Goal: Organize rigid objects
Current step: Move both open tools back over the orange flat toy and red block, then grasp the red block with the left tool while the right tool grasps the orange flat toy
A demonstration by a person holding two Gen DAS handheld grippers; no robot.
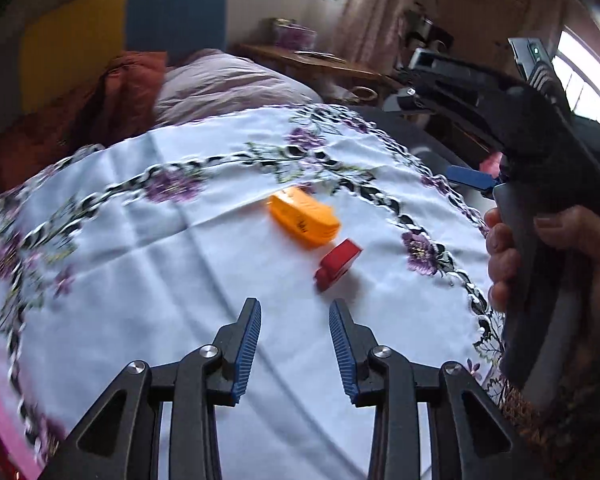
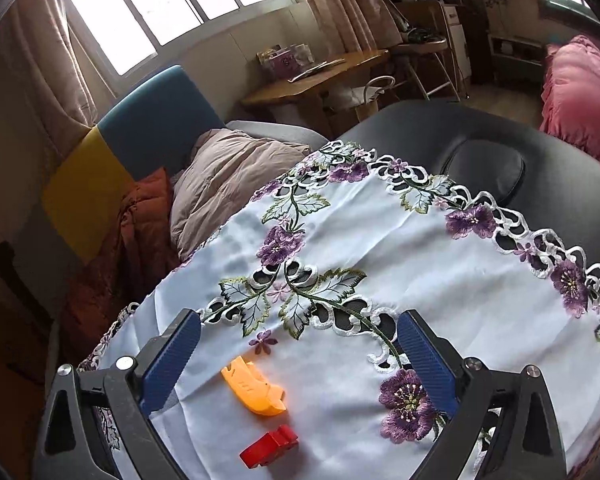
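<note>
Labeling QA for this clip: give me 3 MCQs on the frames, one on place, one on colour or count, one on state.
1. Where does the red block lie against the orange block?
A. stacked on top of it
B. beside it on the tablecloth, apart
C. inside it

2. How many blocks lie on the tablecloth?
A. two
B. four
C. none

3. How does the right tool stand?
A. shut on the red block
B. shut, empty
C. open, holding nothing

Answers:
1 B, both wrist views show a strip of cloth between them.
2 A, one orange and one red.
3 C, its blue pads stand wide apart with both blocks loose on the cloth.
</note>
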